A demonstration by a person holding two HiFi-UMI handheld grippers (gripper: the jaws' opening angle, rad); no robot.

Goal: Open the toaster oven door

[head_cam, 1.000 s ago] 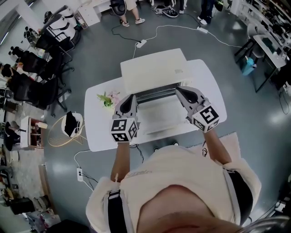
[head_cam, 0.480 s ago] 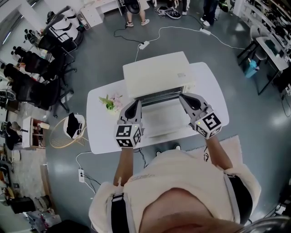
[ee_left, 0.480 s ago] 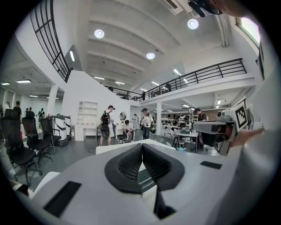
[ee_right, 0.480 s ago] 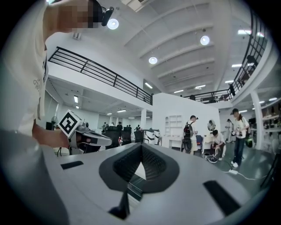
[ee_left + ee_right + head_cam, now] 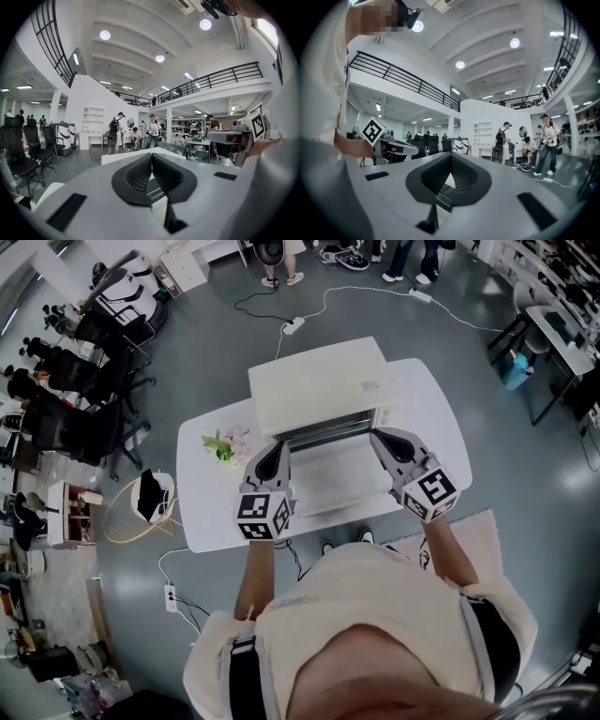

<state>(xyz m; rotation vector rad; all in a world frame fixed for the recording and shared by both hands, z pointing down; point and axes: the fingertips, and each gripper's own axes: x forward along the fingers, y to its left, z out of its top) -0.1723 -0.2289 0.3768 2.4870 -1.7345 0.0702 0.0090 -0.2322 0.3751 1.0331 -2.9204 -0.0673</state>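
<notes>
A white toaster oven [image 5: 319, 385] stands at the back of a white table [image 5: 427, 418]. Its door [image 5: 328, 476] hangs down flat toward me, and the dark opening [image 5: 323, 435] shows above it. My left gripper [image 5: 277, 450] hovers at the door's left side, jaws pressed together at the tips with nothing between them. On the door's right side my right gripper [image 5: 379, 439] is shut the same way. In the left gripper view the left gripper [image 5: 151, 157] points over the oven's white top [image 5: 131, 155]. The right gripper view shows the right gripper [image 5: 451, 157] with its tips touching.
A small bunch of flowers [image 5: 223, 444] lies on the table left of the oven. A power strip [image 5: 292, 328] and cable trail on the floor behind. Black chairs [image 5: 66, 418] and a round stool [image 5: 141, 504] stand at the left. People [image 5: 117, 131] stand far off.
The head view shifted slightly. Both grippers stay beside the lowered door, in nearly the same spots relative to the oven.
</notes>
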